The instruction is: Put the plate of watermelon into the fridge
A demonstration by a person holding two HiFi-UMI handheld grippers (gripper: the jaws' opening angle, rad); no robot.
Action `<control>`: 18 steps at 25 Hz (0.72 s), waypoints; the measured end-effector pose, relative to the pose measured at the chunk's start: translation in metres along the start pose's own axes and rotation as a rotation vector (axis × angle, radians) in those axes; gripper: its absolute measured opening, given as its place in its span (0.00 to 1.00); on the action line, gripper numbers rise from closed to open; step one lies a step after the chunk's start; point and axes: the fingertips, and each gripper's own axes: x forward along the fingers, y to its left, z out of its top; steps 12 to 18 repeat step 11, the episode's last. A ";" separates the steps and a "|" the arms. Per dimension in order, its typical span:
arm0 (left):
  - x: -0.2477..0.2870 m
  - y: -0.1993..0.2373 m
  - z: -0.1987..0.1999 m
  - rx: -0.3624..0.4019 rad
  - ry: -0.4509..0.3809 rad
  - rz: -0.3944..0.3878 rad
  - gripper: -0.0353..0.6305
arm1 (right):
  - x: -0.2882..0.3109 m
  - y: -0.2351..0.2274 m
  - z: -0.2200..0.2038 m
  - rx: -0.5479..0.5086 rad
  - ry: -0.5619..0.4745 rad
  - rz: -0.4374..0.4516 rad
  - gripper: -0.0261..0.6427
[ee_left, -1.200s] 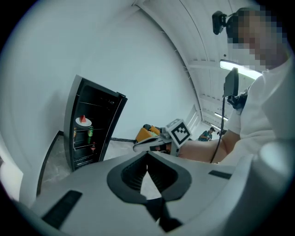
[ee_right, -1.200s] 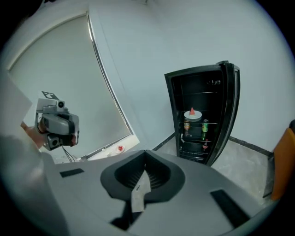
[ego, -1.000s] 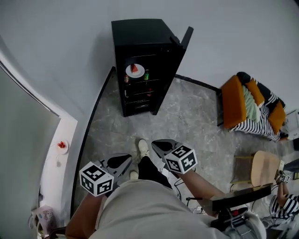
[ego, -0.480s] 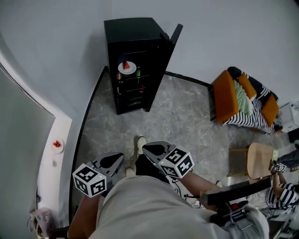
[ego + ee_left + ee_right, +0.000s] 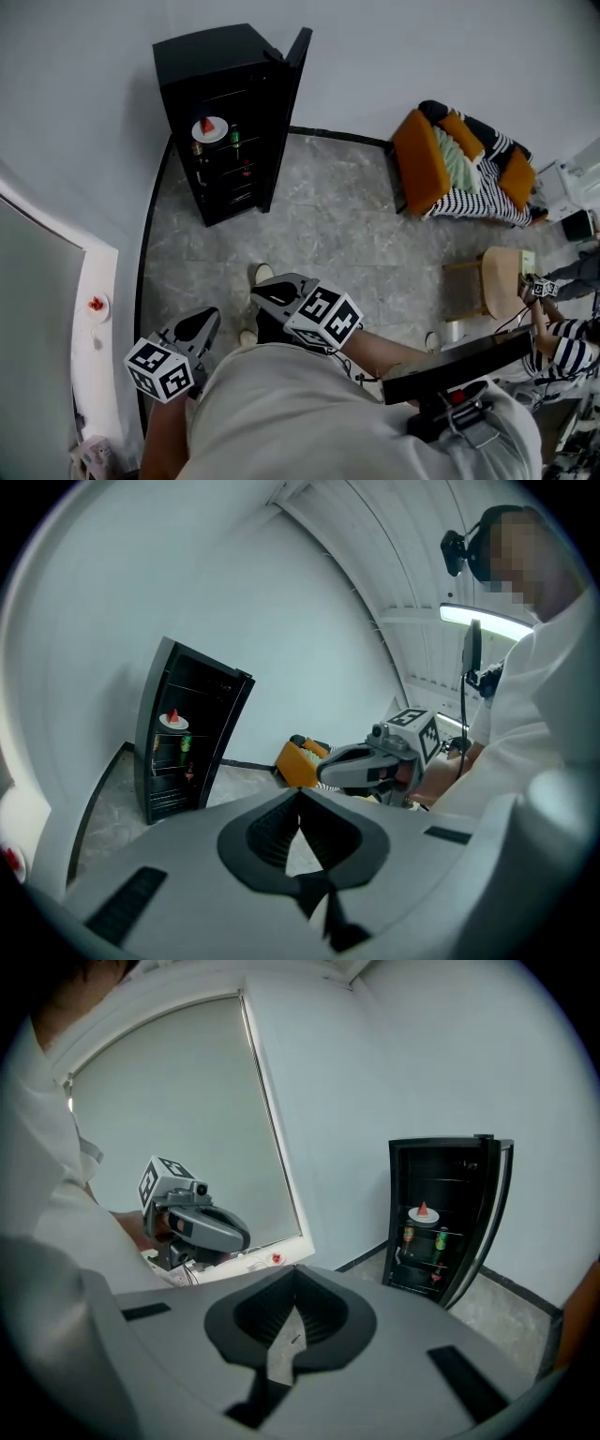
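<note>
Inside open fridge (image 5: 202, 52), plate of watermelon (image 5: 209, 128) on shelf; left gripper (image 5: 206, 319), right gripper (image 5: 267, 292) both closed, empty

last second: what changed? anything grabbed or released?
The head view has swung: the fridge, left gripper and right gripper all sit further left in frame, and the orange chair is more central. Nothing grabbed or released; both grippers stay shut and empty. The plate of watermelon stays on its fridge shelf, fridge door open.

Fridge (image 5: 223, 122) and orange chair (image 5: 419, 161) slid left in the head view; left claw (image 5: 201, 324) and right claw (image 5: 274, 292) also shifted left.
</note>
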 end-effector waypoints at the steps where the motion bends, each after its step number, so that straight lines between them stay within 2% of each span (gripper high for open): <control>1: 0.002 -0.001 0.001 -0.001 0.004 -0.002 0.07 | -0.003 -0.002 -0.001 0.003 0.002 -0.003 0.06; 7: 0.005 -0.008 0.001 0.006 0.018 -0.032 0.07 | -0.014 0.001 0.000 0.011 0.007 -0.030 0.06; 18: 0.010 -0.012 -0.004 0.011 0.021 -0.032 0.07 | -0.020 0.000 -0.005 0.004 -0.007 -0.037 0.06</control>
